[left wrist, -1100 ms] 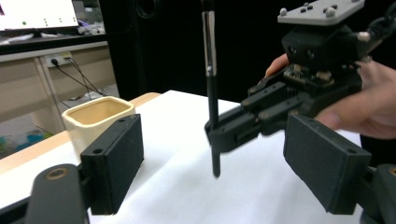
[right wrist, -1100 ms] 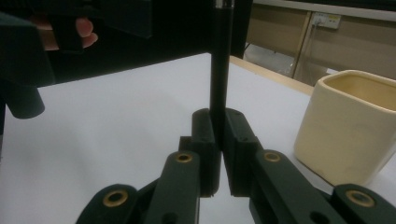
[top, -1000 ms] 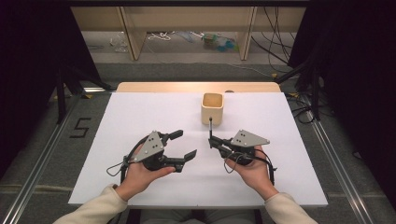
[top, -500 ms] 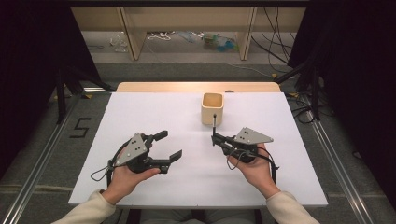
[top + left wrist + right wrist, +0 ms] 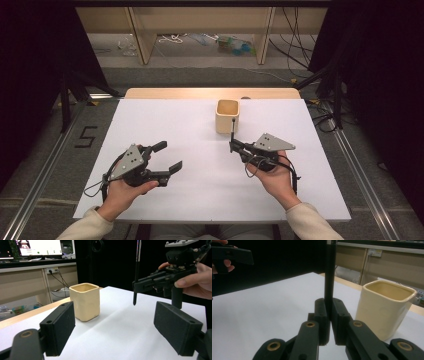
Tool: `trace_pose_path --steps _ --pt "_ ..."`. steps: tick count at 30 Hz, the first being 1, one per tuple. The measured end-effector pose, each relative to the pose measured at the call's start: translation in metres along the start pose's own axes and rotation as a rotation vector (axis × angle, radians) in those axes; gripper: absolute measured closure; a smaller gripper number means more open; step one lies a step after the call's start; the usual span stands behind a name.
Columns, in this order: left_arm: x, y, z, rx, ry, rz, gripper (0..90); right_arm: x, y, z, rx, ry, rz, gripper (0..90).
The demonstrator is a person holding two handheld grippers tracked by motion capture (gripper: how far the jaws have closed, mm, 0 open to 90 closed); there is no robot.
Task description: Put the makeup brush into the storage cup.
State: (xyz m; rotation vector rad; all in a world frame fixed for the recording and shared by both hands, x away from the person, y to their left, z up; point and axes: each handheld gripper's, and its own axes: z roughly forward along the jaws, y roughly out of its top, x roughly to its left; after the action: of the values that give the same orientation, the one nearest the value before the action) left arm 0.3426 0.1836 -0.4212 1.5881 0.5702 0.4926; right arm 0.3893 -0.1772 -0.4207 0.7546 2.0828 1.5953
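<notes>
From the high view, your right gripper (image 5: 234, 145) sits just in front of the cream cup (image 5: 227, 116), on the near side of it, clenched on a thin black pen (image 5: 233, 129) that stands upright beside the cup's near wall. Your left gripper (image 5: 167, 156) lies well to the left of the cup and nearer to you, its jaws spread with nothing between them, low over the white table (image 5: 165, 120).

In the left gripper view, your two black pads stand wide apart; the cup (image 5: 85, 301) stands between them farther off, and to the right of it the pen (image 5: 136, 272) hangs upright, tip just above the table.

In the right gripper view, your jaws pinch the pen (image 5: 330, 272) low on its shaft, and the cup (image 5: 385, 308) stands just right of it, apart from the pen.
</notes>
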Motion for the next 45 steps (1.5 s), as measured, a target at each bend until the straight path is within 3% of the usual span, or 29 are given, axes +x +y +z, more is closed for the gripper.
trace_pose_path --steps 9,15,26,36,45 --pt "0.006 -0.004 -0.014 -0.006 0.017 -0.023 17.2 -0.003 0.003 0.0 -0.018 -0.024 -0.012 84.4" --pt "0.007 -0.005 -0.02 -0.014 0.01 -0.051 16.1 -0.005 0.006 0.003 -0.011 -0.014 -0.006 84.4" --pt "0.005 -0.005 -0.02 -0.012 -0.005 -0.035 15.6 -0.009 0.01 0.009 -0.035 -0.048 -0.021 84.4" --pt "0.005 -0.006 -0.02 -0.014 -0.004 -0.032 15.6 -0.013 0.015 0.014 -0.037 -0.036 -0.001 84.4" --pt "0.006 -0.006 -0.02 -0.019 -0.001 -0.031 15.8 -0.017 0.018 0.019 -0.059 -0.063 -0.015 84.4"
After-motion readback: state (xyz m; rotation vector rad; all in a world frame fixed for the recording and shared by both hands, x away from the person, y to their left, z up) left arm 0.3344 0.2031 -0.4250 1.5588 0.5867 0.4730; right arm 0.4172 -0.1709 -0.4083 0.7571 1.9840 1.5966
